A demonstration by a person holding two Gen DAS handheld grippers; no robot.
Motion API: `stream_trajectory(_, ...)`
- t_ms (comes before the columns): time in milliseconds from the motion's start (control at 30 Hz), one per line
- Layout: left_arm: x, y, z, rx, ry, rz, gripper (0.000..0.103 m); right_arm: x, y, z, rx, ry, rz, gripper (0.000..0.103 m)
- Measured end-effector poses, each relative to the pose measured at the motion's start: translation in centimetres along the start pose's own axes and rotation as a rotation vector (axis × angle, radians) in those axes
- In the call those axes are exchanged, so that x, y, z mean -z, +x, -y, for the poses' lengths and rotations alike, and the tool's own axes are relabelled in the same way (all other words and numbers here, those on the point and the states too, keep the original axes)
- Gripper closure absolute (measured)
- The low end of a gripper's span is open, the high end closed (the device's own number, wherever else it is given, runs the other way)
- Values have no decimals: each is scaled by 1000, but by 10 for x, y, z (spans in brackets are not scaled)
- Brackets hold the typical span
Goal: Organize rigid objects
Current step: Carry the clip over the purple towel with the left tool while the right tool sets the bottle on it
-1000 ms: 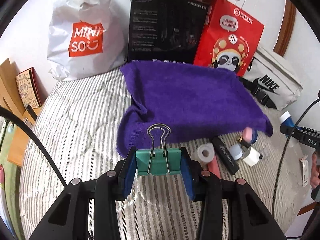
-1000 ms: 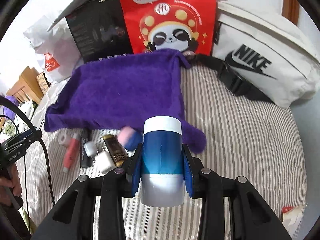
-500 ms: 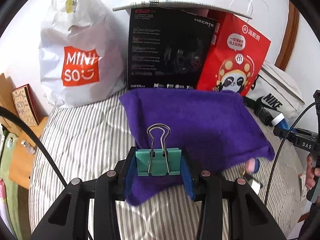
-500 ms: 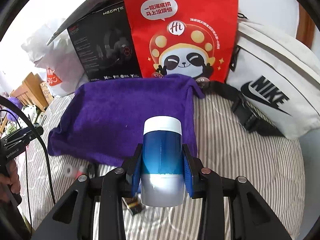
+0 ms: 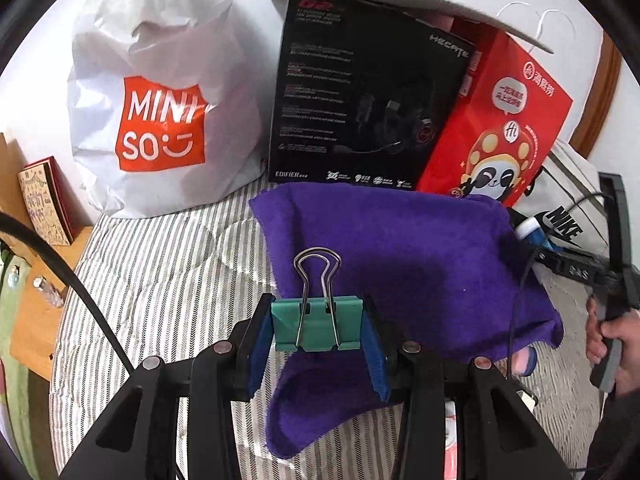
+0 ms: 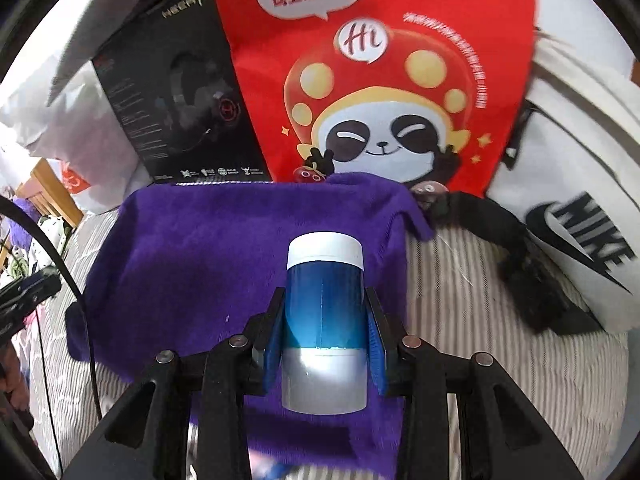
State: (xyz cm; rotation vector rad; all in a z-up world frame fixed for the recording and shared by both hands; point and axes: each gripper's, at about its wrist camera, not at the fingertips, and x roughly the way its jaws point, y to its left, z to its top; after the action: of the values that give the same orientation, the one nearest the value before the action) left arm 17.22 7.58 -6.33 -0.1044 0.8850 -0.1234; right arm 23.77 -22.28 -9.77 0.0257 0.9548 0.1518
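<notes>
- The left gripper [image 5: 318, 326] is clenched on a green binder clip [image 5: 317, 322], its wire handles standing up; the clip hangs above the near edge of the purple towel [image 5: 400, 256].
- The right gripper [image 6: 325, 322] grips a blue bottle [image 6: 325, 304] with a white cap and pale base, upright between the blue pads, over the same purple towel.
- Since a second ago both grippers have travelled toward the back of the bed: the towel now sits right under them and the bags loom larger.
- The cluster of small items seen before the towel's near edge has almost dropped out of view; only a pink-and-blue piece [image 5: 524, 362] peeks from under the towel's corner in the left view.
- Neither grip has changed.
- Writing: "MINI SO" on the white plastic bag [image 5: 160, 92]; "EDIFIER" and "HECATE" on the black headset box [image 5: 360, 104]; "Hi" and a cartoon panda on the red paper bag [image 6: 380, 72]; "NIKE" on the white pouch [image 6: 580, 168].
- All of this rests on a bed with a grey-and-white striped cover [image 5: 160, 280], bags and box lined up against a white wall.
- At the left, a wooden stand [image 5: 36, 304] holds a small book.
</notes>
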Motion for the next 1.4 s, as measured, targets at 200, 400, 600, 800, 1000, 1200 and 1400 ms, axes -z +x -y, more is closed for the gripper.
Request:
stream_trajectory(200, 0, 6, -7, 2, -21, -12, 64, -22, 42, -3, 32, -29, -46, 67)
stream_trajectory(400, 0, 13, -9, 11, -25, -21, 64, -29, 74, 2, 63, -22, -104, 67)
stream_trajectory(600, 0, 20, -7, 24, -21, -31, 64, -34, 84, 2, 78, -21, -133, 67)
stream_trajectory(800, -2, 24, -5, 34, -19, -37, 64, -34, 82, 4, 61, -42, -129, 63)
stream_trajectory(1000, -5, 29, -4, 79, -39, -40, 64, -32, 77, 3, 40, -32, -152, 54)
stream_trajectory(1200, -15, 44, 5, 90, -27, -45, 64, -22, 45, 0, 50, -29, -149, 46)
stream_trajectory(1400, -34, 73, 16, 79, -6, -65, 64, 9, -17, 1, 21, 19, -75, 45)
